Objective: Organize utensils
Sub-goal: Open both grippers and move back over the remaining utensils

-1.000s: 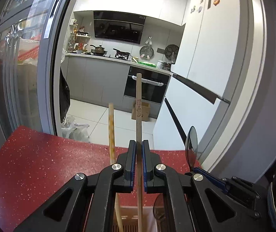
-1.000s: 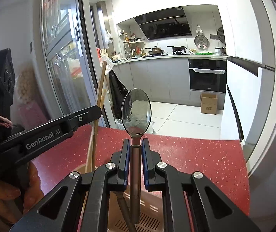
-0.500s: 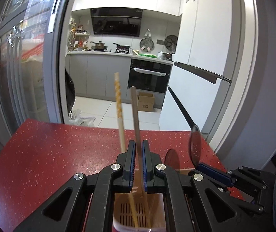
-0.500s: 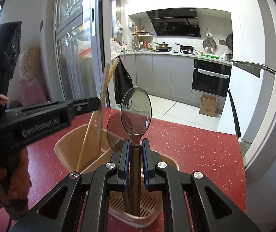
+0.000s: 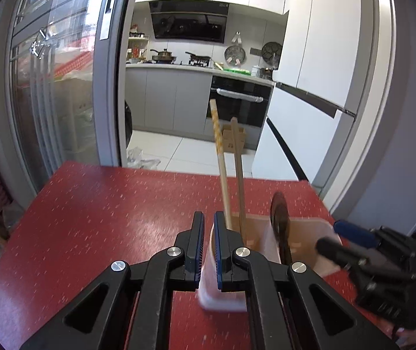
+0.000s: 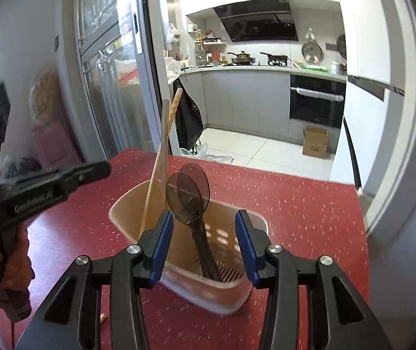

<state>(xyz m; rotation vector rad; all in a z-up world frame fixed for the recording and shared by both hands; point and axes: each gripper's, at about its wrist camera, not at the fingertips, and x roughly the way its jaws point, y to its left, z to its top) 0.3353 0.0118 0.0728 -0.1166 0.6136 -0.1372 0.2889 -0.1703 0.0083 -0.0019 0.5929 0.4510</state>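
Dark spoons point(image 6: 192, 201) in the holder point(image 6: 254, 224), between spread right fingers point(image 6: 161, 242).

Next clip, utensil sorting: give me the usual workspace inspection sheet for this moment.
Surface: red speckled tabletop; a small tan end of something lies at its near edge, unidentifiable.
Job's things: beige utensil holder with two compartments; two chopsticks lean in one, two dark translucent spoons stand in the other.
Clutter: nothing seen.
Grippers: left tongs nearly closed, gripping nothing; right tongs open wide, empty, near the holder.
Cables: a thin cord hangs below the left hand, partly visible.
Surroundings: kitchen beyond with oven, cardboard box on the floor, glass sliding door.
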